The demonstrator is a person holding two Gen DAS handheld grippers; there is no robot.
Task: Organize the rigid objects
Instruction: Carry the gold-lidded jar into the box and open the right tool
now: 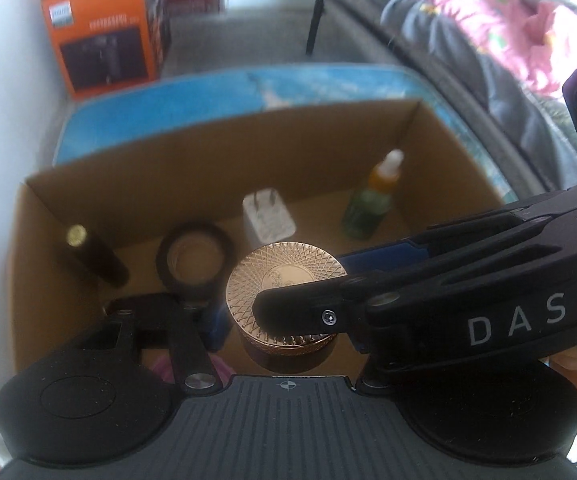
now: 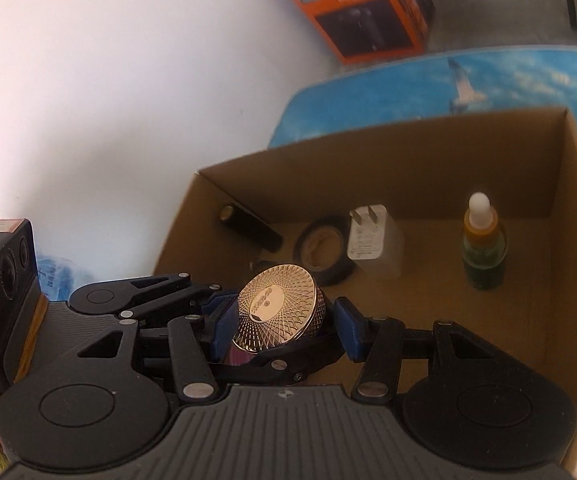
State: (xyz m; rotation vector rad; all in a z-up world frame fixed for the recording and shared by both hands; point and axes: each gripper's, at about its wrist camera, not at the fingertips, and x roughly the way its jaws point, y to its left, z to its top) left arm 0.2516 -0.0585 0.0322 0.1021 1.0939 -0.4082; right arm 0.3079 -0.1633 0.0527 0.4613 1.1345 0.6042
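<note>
jar: gold-lidded jar (image 2: pixel 280 312) hanging tilted over near end of cardboard box (image 2: pixel 388 152)
right gripper (image 2: pixel 284 330): clenching jar, blue pads (image 2: pixel 346 326) pressing its sides
left gripper (image 1: pixel 288 316): also clamping the jar, crossing the right one
box contents: dropper bottle (image 2: pixel 482 244), charger (image 2: pixel 372 240), tape roll (image 2: pixel 320 248), dark tube (image 2: pixel 248 226)

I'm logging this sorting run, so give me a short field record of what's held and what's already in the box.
held item: gold-lidded round jar
held by: left gripper and right gripper, both clamped on it
position: above the brown cardboard box
in box: green dropper bottle, white plug charger, black tape roll, dark tube
under box: blue sky-print surface
</note>
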